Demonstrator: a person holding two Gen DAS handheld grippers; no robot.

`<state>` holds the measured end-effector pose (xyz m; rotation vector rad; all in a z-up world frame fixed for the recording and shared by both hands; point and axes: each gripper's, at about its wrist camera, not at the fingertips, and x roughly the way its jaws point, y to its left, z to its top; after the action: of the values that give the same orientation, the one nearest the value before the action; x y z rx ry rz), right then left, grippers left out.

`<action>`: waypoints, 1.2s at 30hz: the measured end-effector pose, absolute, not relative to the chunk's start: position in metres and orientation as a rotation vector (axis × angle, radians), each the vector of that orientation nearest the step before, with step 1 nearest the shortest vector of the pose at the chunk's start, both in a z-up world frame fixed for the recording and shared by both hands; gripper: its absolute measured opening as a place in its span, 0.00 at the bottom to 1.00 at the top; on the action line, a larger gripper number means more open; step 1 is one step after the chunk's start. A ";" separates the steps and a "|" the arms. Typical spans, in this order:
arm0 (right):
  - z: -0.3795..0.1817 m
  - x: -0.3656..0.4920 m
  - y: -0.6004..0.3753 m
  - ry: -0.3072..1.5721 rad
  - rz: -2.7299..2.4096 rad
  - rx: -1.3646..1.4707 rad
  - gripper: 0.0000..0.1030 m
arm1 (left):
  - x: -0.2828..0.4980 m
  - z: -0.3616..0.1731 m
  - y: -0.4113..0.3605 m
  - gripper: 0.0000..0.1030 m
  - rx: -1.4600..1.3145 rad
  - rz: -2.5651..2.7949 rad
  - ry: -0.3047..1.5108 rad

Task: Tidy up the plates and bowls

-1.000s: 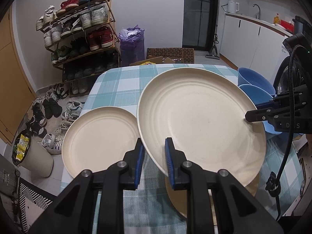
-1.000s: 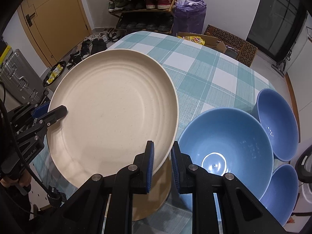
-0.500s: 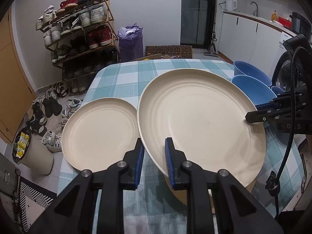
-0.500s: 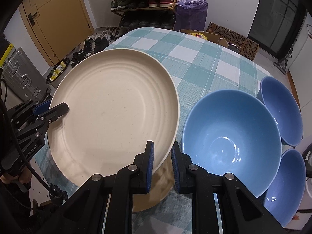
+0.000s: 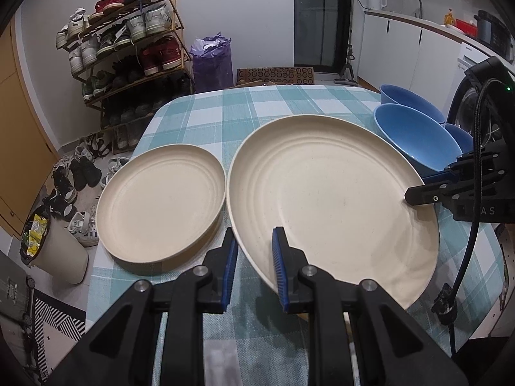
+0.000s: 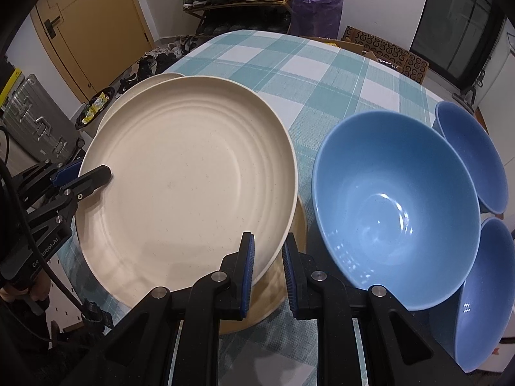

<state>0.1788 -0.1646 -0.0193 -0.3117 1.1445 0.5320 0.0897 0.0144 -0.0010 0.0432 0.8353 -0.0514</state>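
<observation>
Claws grip one large cream plate [image 5: 331, 199] at opposite rims. Left claw [image 5: 254, 257] and right claw [image 6: 268, 263] are both clamped on it, above the table [image 5: 257, 106].

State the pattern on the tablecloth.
The tablecloth is a teal-and-white check, clearest in the right wrist view.

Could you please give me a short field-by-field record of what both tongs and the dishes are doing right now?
left tongs: shut on large cream plate, near rim
right tongs: shut on the same plate's opposite rim
large cream plate: held tilted above a tan plate
small cream plate: flat on checked tablecloth, left of the held plate
blue bowls: one large, two smaller to its right
</observation>
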 end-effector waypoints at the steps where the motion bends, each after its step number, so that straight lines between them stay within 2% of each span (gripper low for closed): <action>1: -0.021 0.178 -0.166 1.148 0.531 -0.310 0.17 | 0.089 -0.002 0.014 0.19 0.042 -0.053 0.837; 36: -0.055 0.170 -0.176 1.183 0.436 -0.373 0.18 | 0.092 -0.040 -0.008 0.20 0.079 -0.079 0.906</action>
<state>0.1700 -0.1761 -0.0552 -0.3733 1.1825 0.4361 0.0916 -0.0083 -0.0398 0.0788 0.9065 -0.0793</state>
